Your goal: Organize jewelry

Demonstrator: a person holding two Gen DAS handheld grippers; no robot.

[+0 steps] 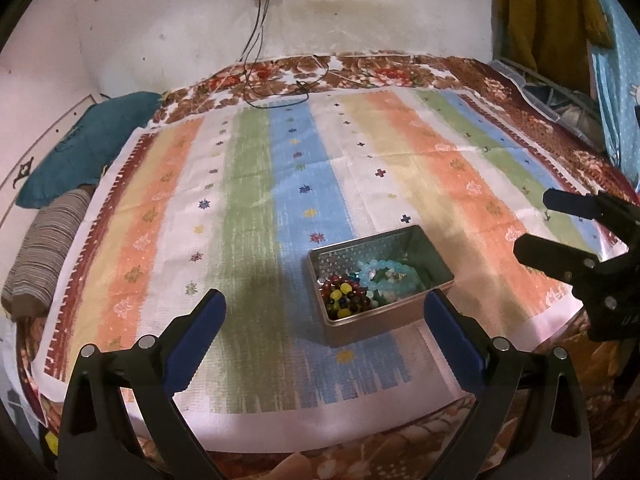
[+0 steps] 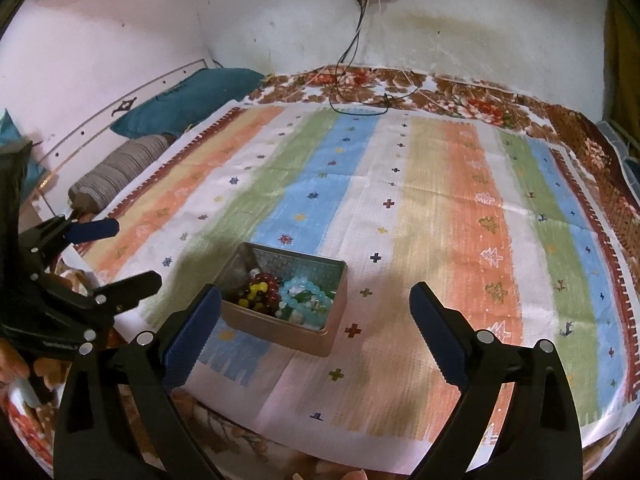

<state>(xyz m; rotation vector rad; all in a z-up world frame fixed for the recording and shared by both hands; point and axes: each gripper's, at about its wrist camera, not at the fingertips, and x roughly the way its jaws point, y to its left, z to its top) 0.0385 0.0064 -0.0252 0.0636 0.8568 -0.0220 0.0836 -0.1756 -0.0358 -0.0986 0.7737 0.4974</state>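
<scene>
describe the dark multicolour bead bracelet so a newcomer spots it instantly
On the striped cloth sits an open metal tin. The dark bead bracelet lies in its near-left end, mixed red, yellow and dark beads, unlike the pale turquoise beads beside it.

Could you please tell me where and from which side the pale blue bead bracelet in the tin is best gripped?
Probably from above, pinching the raised arc of the pale blue bead bracelet. The tin has upright walls blocking any side approach, and the dark red beads crowd its left.
</scene>
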